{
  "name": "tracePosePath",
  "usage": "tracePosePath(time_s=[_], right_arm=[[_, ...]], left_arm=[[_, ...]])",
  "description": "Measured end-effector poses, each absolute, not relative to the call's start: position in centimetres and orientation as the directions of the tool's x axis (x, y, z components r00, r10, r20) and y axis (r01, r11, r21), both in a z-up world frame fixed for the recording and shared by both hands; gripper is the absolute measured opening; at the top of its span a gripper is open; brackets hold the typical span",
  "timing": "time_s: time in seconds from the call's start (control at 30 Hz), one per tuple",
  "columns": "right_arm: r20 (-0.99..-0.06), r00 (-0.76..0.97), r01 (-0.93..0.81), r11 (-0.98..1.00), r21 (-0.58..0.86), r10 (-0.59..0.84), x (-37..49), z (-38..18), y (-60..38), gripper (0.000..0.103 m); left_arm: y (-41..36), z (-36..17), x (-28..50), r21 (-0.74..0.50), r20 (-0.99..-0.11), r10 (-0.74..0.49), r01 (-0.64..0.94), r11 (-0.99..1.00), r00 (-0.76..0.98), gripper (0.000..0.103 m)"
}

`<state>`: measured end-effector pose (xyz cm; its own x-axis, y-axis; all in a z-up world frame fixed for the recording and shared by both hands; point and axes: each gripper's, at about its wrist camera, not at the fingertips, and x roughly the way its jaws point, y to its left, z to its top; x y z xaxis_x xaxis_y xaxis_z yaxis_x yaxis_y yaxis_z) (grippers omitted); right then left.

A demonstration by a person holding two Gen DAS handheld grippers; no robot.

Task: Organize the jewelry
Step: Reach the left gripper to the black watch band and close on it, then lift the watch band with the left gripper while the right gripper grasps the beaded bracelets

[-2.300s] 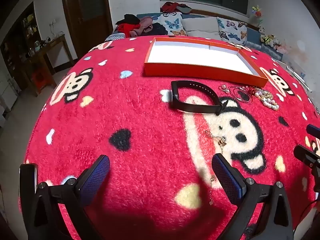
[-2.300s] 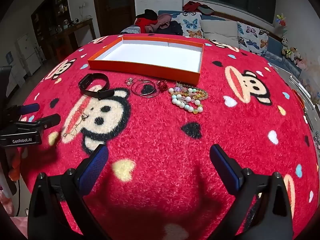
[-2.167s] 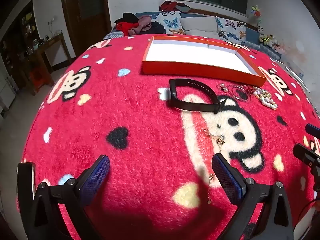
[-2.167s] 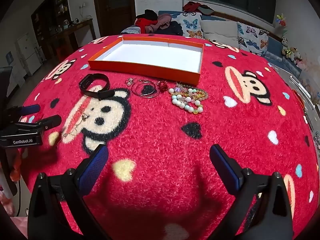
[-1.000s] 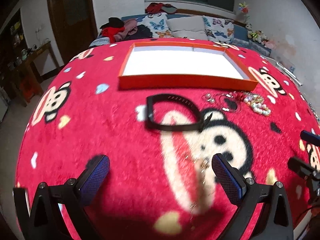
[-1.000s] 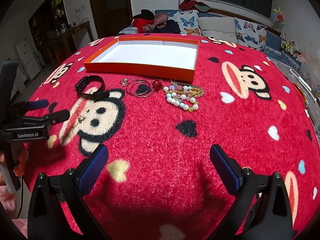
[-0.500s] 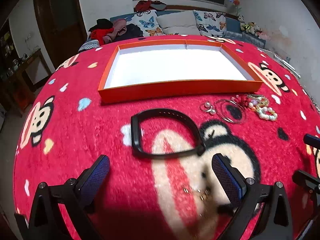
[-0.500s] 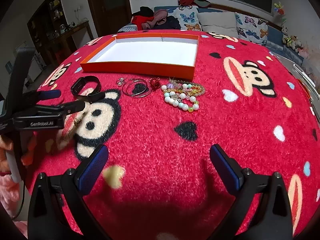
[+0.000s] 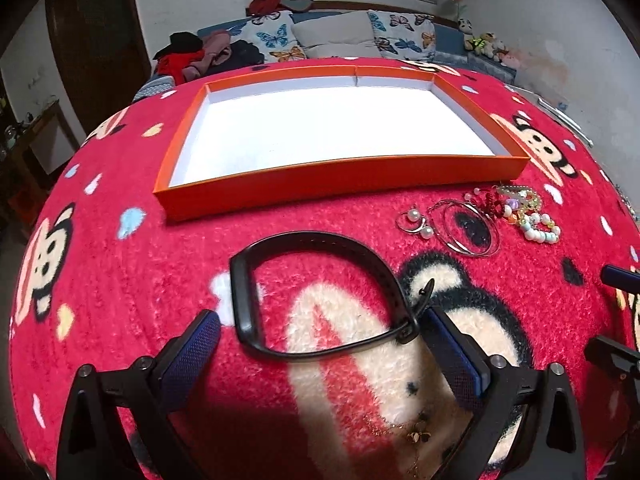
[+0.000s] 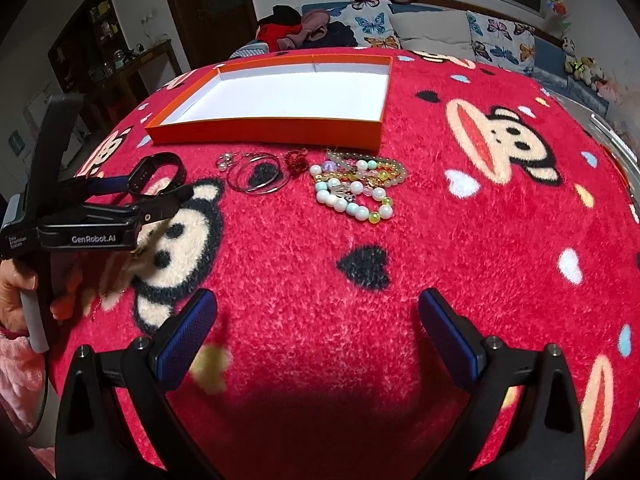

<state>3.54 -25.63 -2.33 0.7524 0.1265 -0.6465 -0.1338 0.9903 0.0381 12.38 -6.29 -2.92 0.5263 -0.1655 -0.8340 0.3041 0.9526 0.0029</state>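
Note:
A black wristband lies on the red blanket, just in front of my open left gripper; its near edge sits between the fingertips, the clasp end close to the right pad. The band also shows in the right wrist view. An orange tray with a white floor stands beyond, empty. Pearl earrings, thin hoop bangles, a red flower piece and bead bracelets lie to the right. A gold chain lies under the left gripper. My right gripper is open and empty over bare blanket.
The red monkey-print blanket covers the whole surface. The left gripper body and the holding hand show at the left of the right wrist view. A sofa with butterfly cushions stands behind; a dark cabinet is at the left.
My left gripper has moved forward toward the tray, so the black wristband now lies at its fingertips and the gold chain has slid under it. The right gripper has edged slightly forward.

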Motion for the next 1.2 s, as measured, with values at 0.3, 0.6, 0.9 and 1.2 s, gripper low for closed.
tracePosePath(time_s=[0.3,0.6,0.9,1.2], right_arm=[[-0.651,0.749,-0.119,0.992,0.045,0.12,5.8,-2.2,-27.1,0.089],[-0.659,0.744,-0.112,0.993,0.035,0.107,8.2,-1.7,-28.3,0.065],[-0.643,0.756,-0.135,0.99,0.027,0.121,8.2,-1.0,-28.2,0.049],[-0.636,0.744,-0.27,0.963,-0.009,0.203,8.9,-0.3,-26.6,0.043]], left_arm=[[-6.8,-2.7,12.2,0.007,-0.813,-0.192,0.338,0.941,0.55,0.088],[-6.4,-2.6,12.1,0.004,-0.812,-0.197,0.342,0.94,0.55,0.087],[-6.3,-2.6,12.0,0.008,-0.809,-0.195,0.343,0.939,0.554,0.087],[-6.3,-2.6,12.0,0.008,-0.809,-0.195,0.342,0.94,0.554,0.087]])
